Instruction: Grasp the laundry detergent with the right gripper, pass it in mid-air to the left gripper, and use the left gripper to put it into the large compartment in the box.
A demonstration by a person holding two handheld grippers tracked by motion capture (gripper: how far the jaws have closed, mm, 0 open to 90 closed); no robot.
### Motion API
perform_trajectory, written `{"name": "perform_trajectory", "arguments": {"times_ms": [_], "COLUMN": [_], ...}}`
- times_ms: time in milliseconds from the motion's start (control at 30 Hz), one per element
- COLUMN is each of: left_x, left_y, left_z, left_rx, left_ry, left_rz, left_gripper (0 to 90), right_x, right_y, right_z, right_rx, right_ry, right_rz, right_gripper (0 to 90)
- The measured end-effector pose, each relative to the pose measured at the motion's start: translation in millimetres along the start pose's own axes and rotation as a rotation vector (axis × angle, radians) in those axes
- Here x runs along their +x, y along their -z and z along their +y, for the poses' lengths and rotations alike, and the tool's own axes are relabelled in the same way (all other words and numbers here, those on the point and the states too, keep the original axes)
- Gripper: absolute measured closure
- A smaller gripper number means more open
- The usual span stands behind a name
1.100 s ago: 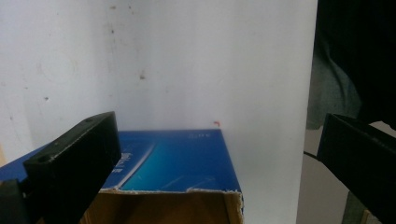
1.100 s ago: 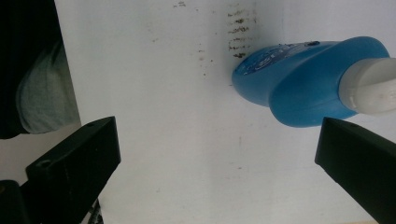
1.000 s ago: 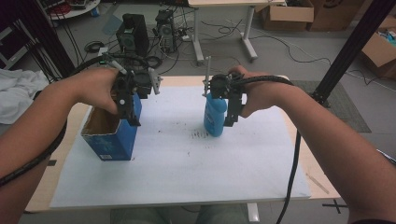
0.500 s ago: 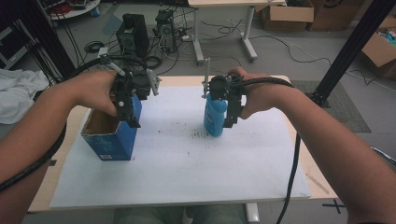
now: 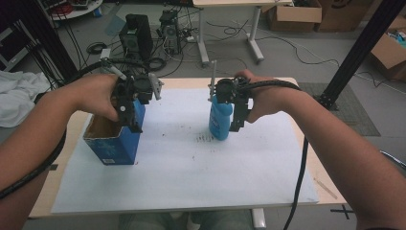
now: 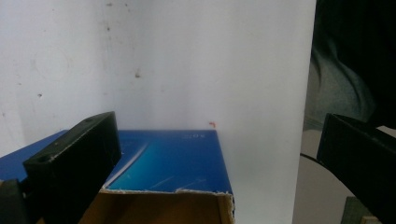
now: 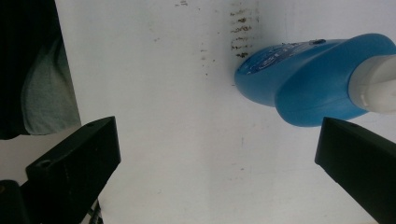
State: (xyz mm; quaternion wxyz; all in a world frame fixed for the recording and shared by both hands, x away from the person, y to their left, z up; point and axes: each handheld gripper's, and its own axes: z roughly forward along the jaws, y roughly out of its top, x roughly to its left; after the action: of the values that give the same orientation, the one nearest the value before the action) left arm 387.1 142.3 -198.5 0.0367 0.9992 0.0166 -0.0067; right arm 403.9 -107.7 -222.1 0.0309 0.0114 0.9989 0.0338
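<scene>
A blue cardboard box (image 5: pixel 115 141) with an open top stands on the left of the white sheet (image 5: pixel 191 172). My left gripper (image 5: pixel 130 112) hangs over its far right corner. In the left gripper view the box's blue side (image 6: pixel 173 161) and torn brown rim lie below my left gripper (image 6: pixel 219 149), whose jaws are wide apart and hold nothing. A blue bottle (image 5: pixel 220 120) stands upright mid-table, with my right gripper (image 5: pixel 238 112) close on its right. In the right gripper view the bottle (image 7: pixel 303 79) and its white cap (image 7: pixel 378 86) sit just beyond the right jaw of my right gripper (image 7: pixel 219 154), which is open.
Small dark marks (image 5: pixel 206 139) dot the sheet by the bottle. The wooden table's edge (image 5: pixel 330 184) frames the sheet. Beyond the table are computer towers (image 5: pixel 136 28), cables, a desk's legs and cardboard boxes (image 5: pixel 292 17). A black post (image 5: pixel 354 52) slants at the right.
</scene>
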Motion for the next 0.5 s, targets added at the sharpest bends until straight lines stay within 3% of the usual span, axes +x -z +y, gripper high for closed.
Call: {"name": "perform_trajectory", "arguments": {"times_ms": [200,300,500], "left_x": [-0.7,-1.5,-2.8], "left_y": [1.3,1.7,-1.7], "left_z": [0.2,-1.4,-4.7], "left_rx": [0.004,-0.003,0.007], "left_ry": [-0.007,-0.006,-0.004], "left_rz": [0.005,0.005,0.002], "left_gripper": [0.1,0.1,0.1], "right_x": [-2.0,-0.7,5.6], "right_y": [-2.1,-1.9,5.5], "right_z": [-1.8,-3.7,-8.9], "right_rx": [-0.007,-0.038,-0.252], "right_ry": [-0.004,-0.008,-0.039], "right_rz": [-0.002,-0.012,-0.039], "right_gripper": [0.0,0.0,0.0]}}
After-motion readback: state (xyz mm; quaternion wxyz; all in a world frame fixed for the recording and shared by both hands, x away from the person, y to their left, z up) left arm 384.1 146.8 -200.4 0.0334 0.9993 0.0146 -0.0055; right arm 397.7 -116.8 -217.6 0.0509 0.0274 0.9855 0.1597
